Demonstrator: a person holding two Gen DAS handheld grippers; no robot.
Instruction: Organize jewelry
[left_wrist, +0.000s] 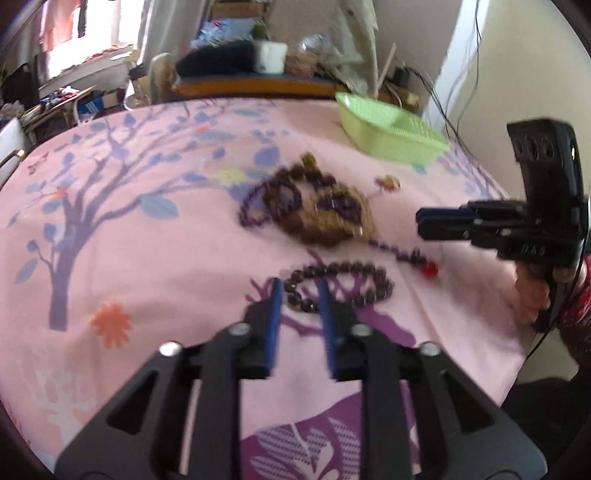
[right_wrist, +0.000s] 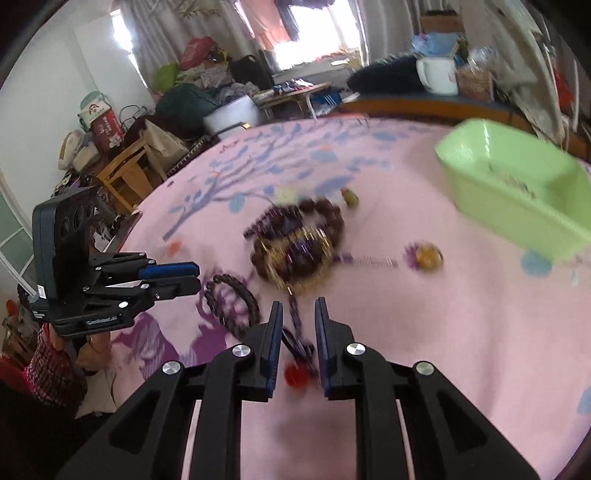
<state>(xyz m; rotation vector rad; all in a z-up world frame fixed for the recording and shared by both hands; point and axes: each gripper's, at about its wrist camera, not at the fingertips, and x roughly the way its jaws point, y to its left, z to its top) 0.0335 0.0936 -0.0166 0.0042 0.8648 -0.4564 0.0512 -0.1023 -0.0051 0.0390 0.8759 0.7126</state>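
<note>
With jaws wide, the left hand-held gripper (left_wrist: 300, 295) frames the dark bead bracelet (left_wrist: 340, 286) (green tray (left_wrist: 391, 129) at one o'clock), so closing comes next.

The left gripper (left_wrist: 300, 301) points forward and down, its blue-padded fingers (left_wrist: 275, 314) parted. The right gripper (right_wrist: 298, 321) is likewise angled down with jaws apart. A hand (left_wrist: 532, 295) in a red patterned sleeve holds the right gripper's handle.
</note>
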